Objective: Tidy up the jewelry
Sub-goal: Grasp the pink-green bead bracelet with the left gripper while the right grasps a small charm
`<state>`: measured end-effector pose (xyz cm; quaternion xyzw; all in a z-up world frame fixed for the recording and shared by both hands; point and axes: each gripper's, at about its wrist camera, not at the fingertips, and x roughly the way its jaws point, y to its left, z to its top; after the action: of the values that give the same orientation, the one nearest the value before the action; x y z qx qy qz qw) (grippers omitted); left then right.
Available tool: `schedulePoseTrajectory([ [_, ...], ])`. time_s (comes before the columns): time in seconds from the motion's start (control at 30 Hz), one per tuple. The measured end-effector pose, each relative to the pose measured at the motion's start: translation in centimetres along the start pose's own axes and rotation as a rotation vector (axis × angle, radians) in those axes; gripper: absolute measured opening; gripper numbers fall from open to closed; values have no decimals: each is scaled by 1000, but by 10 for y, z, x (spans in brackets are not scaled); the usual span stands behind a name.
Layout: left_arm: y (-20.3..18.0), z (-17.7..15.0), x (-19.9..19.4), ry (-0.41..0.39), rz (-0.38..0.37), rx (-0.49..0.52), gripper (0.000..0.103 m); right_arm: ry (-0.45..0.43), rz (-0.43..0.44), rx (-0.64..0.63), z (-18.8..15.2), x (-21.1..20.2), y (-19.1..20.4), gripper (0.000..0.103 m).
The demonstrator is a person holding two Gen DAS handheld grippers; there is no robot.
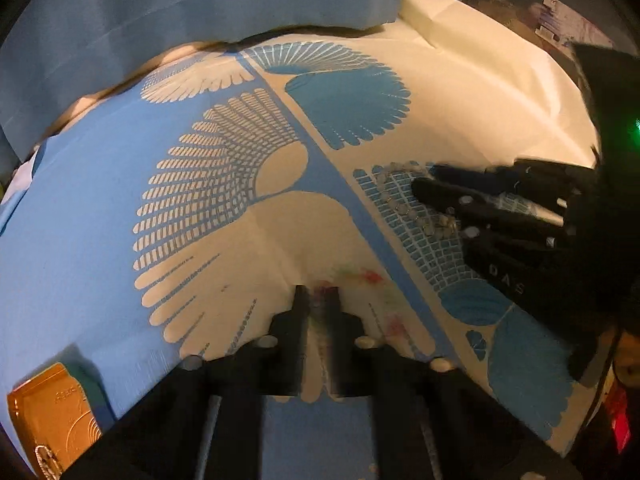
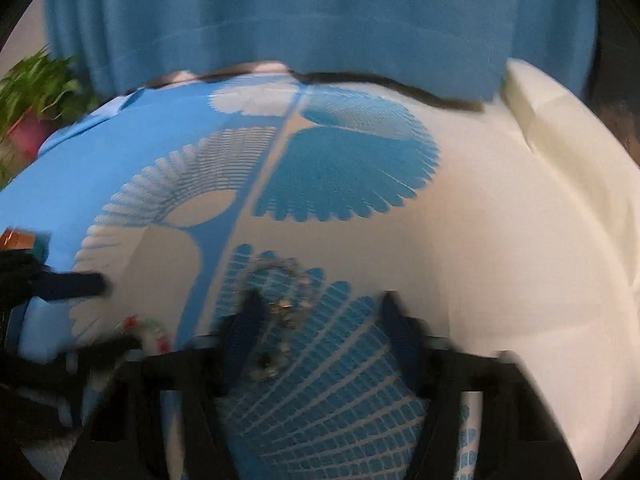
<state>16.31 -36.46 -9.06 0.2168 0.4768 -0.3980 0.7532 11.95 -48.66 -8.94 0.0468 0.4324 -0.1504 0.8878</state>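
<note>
Little of the sorting looked finished: both bracelets still lay on the blue-and-cream patterned cloth [image 1: 100,208] covering the table, and nothing had gone into the gold box [image 1: 52,420] that sat at about eight o'clock in the left wrist view, near the cloth's edge. The left tongs [image 1: 318,300] had their jaws drawn nearly together, tips down on the cloth at the blurred red-and-green bracelet [image 1: 360,280]; the smear of motion made it impossible to say whether any bead was actually pinched between them, though the tips sat right at its strand. The right tongs [image 2: 320,312] stood partly apart in their own view, straddling the clear bead bracelet [image 2: 280,304], which lay between the fingers close to the left one; the pads did not visibly press on it. From the left wrist view that same bracelet ran out from under the right tongs toward eleven o'clock. A potted plant [image 2: 32,108] stood beyond the table at ten o'clock in the right wrist view. By my reading, the pick-up of each bracelet was only just under way, with the lifting, carrying and laying away still to do.
</note>
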Motion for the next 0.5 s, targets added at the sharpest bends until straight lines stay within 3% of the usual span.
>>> schedulePoseTrajectory([
  [0.03,2,1,0,7,-13,-15,3,0,-2,-38,-1,-2,7,11],
  [0.1,8,2,-3,18,-36,-52,3,-2,-36,-77,-1,-3,15,11],
  [0.17,11,2,-11,9,-45,-72,3,13,18,-11,-2,-6,10,11],
  [0.5,4,-15,-101,-133,-78,-81,3,-84,-6,37,-10,-85,-1,11],
])
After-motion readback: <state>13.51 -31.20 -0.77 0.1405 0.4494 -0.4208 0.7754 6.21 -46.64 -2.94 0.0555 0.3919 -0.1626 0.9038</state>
